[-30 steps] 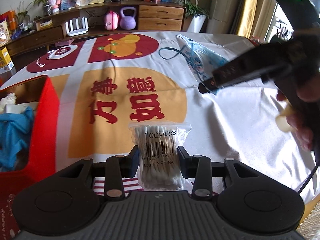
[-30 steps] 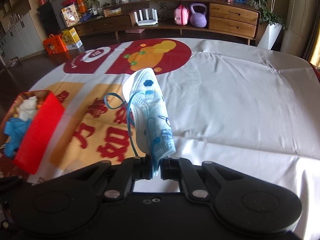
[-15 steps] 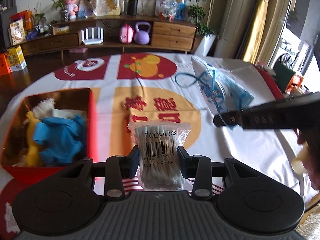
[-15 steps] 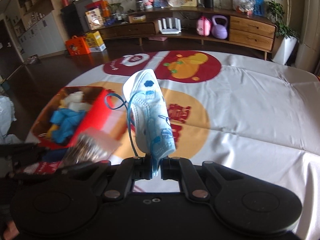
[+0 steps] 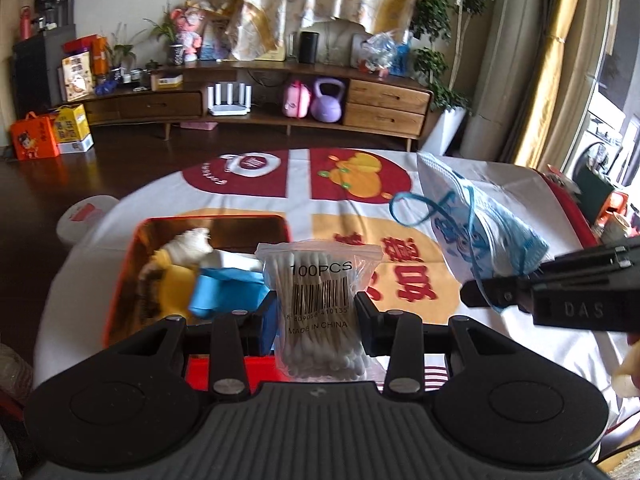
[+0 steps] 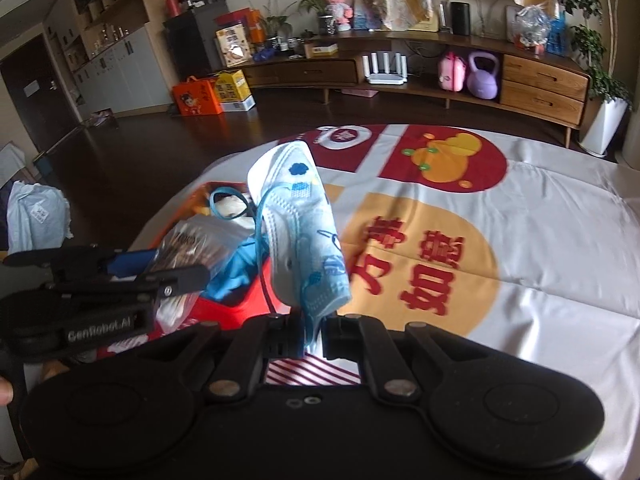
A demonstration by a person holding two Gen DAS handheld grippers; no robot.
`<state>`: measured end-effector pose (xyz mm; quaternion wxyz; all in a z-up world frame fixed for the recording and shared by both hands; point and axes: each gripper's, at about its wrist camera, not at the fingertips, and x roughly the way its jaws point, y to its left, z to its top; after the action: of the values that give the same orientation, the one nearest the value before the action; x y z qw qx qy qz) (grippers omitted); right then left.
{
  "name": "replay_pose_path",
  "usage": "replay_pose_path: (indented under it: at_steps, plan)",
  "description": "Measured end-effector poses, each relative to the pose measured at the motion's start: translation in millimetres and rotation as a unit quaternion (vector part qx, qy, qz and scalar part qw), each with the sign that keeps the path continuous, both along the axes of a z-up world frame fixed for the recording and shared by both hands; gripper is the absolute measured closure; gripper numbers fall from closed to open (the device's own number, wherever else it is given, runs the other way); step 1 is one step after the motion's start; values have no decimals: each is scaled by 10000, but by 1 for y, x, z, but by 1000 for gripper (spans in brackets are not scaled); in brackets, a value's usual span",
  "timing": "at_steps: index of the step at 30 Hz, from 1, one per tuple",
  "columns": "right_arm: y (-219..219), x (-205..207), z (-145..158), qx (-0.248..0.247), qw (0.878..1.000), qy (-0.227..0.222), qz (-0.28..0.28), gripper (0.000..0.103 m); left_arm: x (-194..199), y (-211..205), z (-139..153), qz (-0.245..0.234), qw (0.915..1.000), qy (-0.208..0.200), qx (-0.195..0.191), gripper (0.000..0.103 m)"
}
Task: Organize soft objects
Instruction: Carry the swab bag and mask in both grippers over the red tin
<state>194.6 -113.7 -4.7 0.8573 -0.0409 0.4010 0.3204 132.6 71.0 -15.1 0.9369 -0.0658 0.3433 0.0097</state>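
Both tongs loaded, held above the table near the red box.

Left tongs (image 5: 316, 312) pinch a clear zip bag of cotton swabs (image 5: 318, 300), upright, raised over the near right corner of the open red box (image 5: 124, 264). The box sits by the table's left edge on a printed white tablecloth (image 6: 540, 208) and contains blue, yellow and white soft items. Right tongs (image 6: 312, 330), pressed nearly together, clamp the lower edge of a blue patterned face mask (image 6: 300, 232), its ear loop dangling beside the box.
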Motion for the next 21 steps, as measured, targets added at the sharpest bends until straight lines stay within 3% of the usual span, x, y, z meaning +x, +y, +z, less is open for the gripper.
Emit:
replay_pose_path:
  at_steps: [21]
  plan:
    - [92, 7, -12, -131, 9993, -8, 338, 96, 0, 85, -4, 529, 9981, 128, 301, 64]
